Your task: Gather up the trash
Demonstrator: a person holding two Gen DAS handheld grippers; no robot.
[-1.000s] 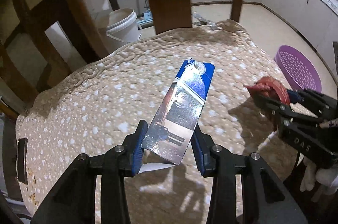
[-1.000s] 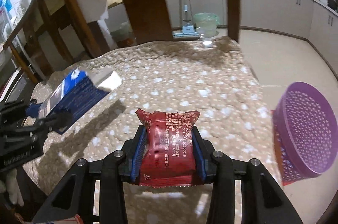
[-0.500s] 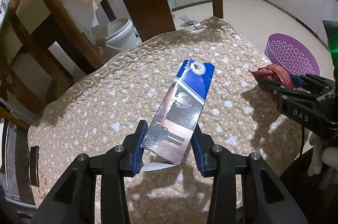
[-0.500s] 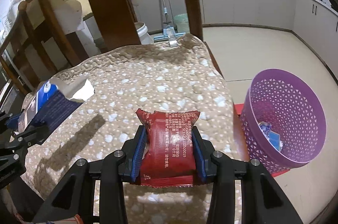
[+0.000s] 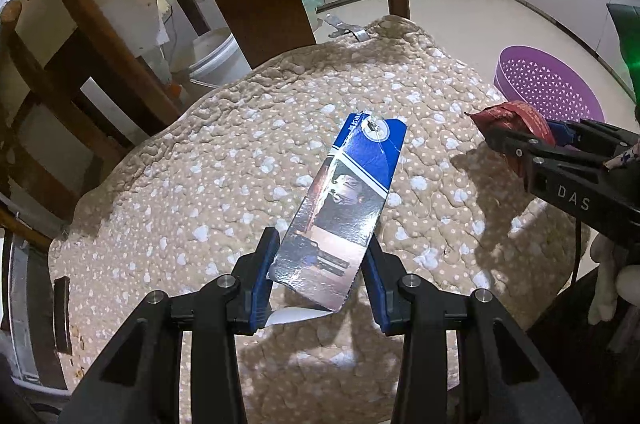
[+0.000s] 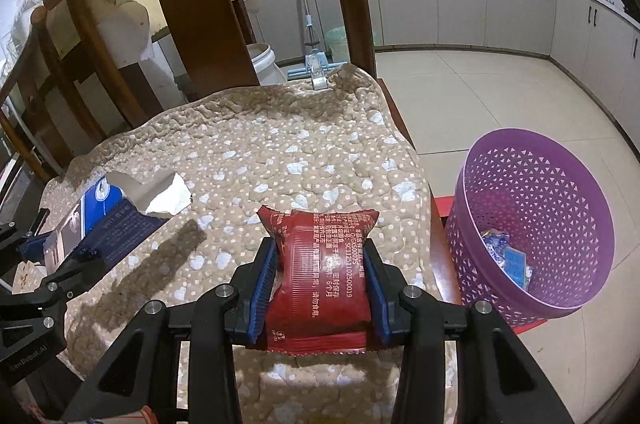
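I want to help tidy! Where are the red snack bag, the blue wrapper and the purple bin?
red snack bag (image 6: 320,272), right wrist view, printed front.
blue wrapper (image 5: 344,200), left wrist view, middle.
purple bin (image 6: 560,192), right wrist view, inner wall.

- The blue carton strip (image 5: 344,212) is glossy printed card, torn white at one end.
- The red snack packet (image 6: 320,264) is shiny crinkled film.
- The table cover (image 6: 256,144) is quilted, matt cloth.
- The purple basket (image 6: 560,208) is perforated plastic.

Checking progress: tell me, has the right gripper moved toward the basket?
Yes. The right gripper has swung toward the purple basket, whose inside now shows.
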